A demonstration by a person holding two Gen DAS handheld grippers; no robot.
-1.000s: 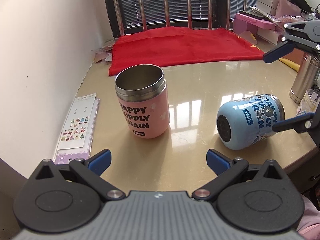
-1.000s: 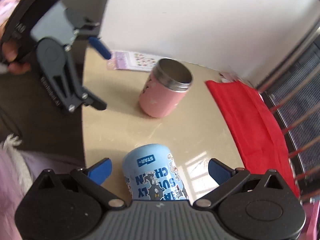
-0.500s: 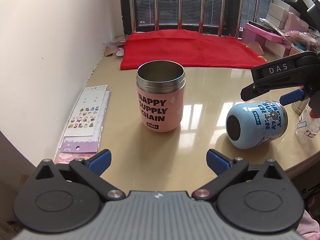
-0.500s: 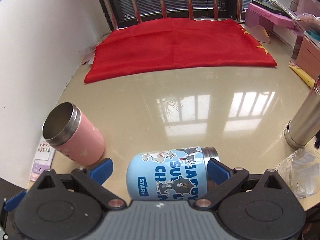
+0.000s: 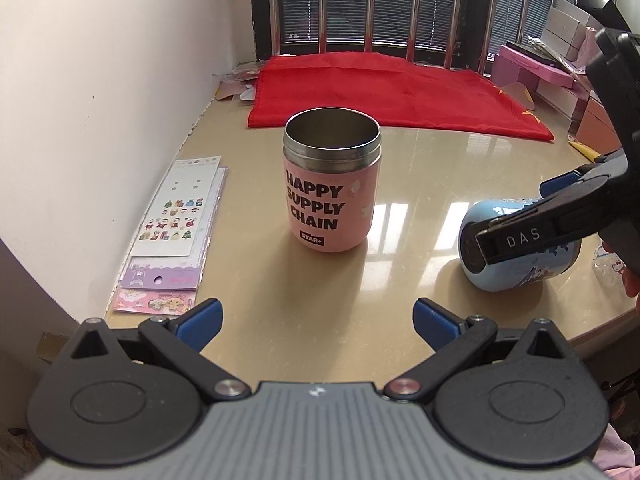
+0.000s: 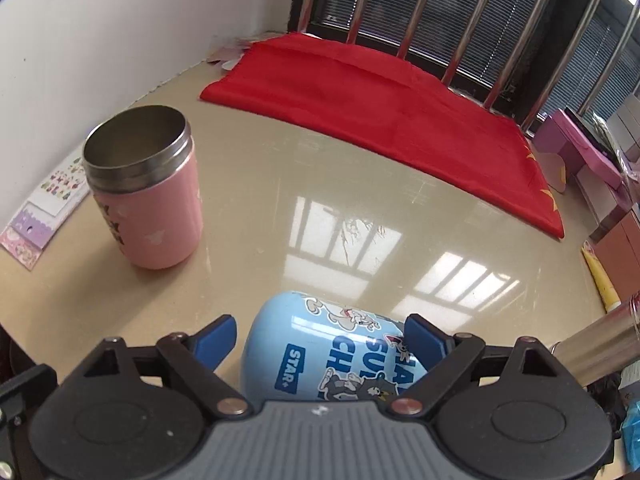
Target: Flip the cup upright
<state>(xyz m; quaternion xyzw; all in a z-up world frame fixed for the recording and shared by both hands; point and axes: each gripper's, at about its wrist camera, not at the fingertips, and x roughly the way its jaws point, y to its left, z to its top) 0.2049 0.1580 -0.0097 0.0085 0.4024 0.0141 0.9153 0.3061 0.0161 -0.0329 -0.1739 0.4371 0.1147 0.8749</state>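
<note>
A light blue cartoon cup (image 6: 320,344) lies on its side on the beige table, its base toward the left; it also shows in the left wrist view (image 5: 516,264) at the right. My right gripper (image 6: 320,338) is open with its two blue fingertips on either side of the cup's body, not closed on it. In the left wrist view the right gripper (image 5: 560,216) reaches over the cup from the right. A pink "HAPPY SUPPLY CHAIN" cup (image 5: 331,182) stands upright mid-table, also in the right wrist view (image 6: 144,188). My left gripper (image 5: 316,318) is open and empty near the table's front edge.
A red cloth (image 5: 396,94) covers the back of the table below window bars. Sticker sheets (image 5: 176,220) lie by the left wall. A steel bottle (image 6: 596,348) stands at the right edge. Pink boxes (image 6: 580,148) are at the far right.
The right gripper swung round from facing the wall and lowered over the blue cup, its fingertips now straddling it. The left gripper's view steadied and moved closer to the pink cup.
</note>
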